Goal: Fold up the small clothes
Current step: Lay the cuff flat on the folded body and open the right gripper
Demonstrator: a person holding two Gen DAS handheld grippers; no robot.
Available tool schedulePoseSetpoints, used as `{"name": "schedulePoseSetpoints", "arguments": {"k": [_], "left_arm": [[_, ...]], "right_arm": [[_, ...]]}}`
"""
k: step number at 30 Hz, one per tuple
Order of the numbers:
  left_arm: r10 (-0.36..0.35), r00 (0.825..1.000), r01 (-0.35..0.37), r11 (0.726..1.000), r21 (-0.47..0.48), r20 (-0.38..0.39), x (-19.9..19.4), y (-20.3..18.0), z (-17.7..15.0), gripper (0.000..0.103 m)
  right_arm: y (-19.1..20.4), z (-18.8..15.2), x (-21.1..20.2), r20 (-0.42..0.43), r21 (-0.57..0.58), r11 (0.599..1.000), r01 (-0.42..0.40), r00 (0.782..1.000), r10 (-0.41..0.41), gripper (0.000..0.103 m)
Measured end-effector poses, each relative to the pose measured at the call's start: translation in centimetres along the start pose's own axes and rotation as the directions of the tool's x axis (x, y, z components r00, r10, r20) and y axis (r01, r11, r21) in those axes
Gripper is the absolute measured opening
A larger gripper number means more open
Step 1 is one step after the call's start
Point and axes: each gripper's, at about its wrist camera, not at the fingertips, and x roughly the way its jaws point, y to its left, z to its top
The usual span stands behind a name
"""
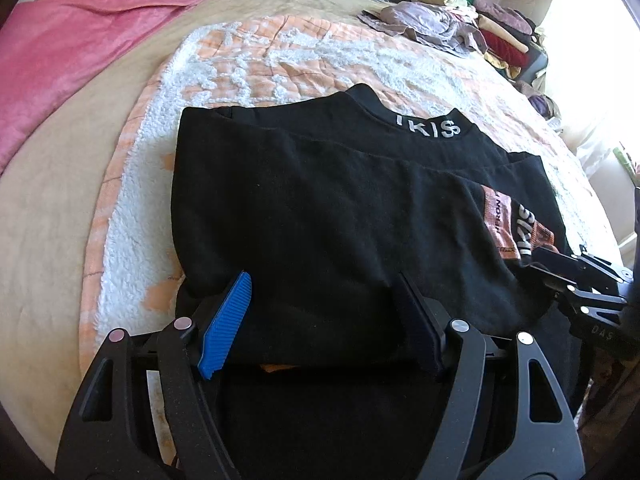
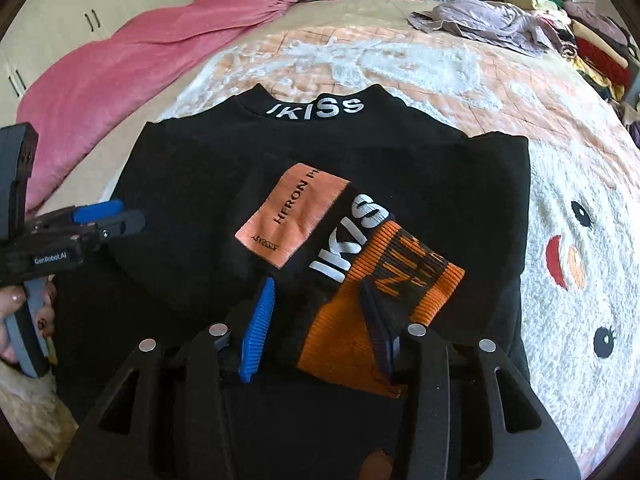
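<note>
A black sweatshirt (image 1: 320,208) (image 2: 200,184) with white "IKISS" lettering on the collar lies flat on the fleece blanket, its sides folded in. One sleeve lies across it, showing an orange patch (image 2: 296,216) and an orange ribbed cuff (image 2: 384,292). My left gripper (image 1: 324,280) (image 2: 132,212) sits low at the shirt's near left edge, jaws apart over smooth black cloth. My right gripper (image 2: 316,282) (image 1: 538,262) stands open astride the sleeve end. Its dark finger rests over the cuff and its blue finger over black cloth.
The snowman-pattern fleece blanket (image 2: 560,200) covers the bed. A pink blanket (image 1: 80,40) lies bunched at the far left. Loose and stacked clothes (image 1: 460,24) (image 2: 520,20) fill the far right corner. White wardrobe doors (image 2: 60,20) stand beyond. A hand (image 2: 24,308) holds the left gripper's handle.
</note>
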Motion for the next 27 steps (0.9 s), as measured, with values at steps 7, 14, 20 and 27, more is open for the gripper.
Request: {"name": "schedulePoseSetpoints", "arguments": {"k": [7,14,20,27], "left_arm": [[-0.012,1.0,0.012,1.0,-0.001,0.01,-0.6,0.1,-0.2,0.065],[-0.018,1.0,0.018,1.0,-0.013,0.02,-1.5,0.2,-0.6,0.065],[-0.022,0.999,0.024,0.999,-0.04,0.049,-3.3,0.4,-0.8,0.066],[0.03,0.993,-0.024,0.998,-0.056,0.11,-6.0,0.6,-1.2,0.074]], "right_arm": [[1.2,-0.2,-1.4,0.034,-0.007,1.0,0.006,0.999,-0.006,0.048],[1.0,-0.2,-3.0,0.061,0.01,1.0,-0.006,0.998,0.005,0.063],[1.2,-0.2,-5.1,0.107,0.033,0.999,-0.028,0.994,0.024,0.077],[1.4,-0.7,-7.9,0.159,0.043,0.999,-0.012,0.987,0.005,0.087]]}}
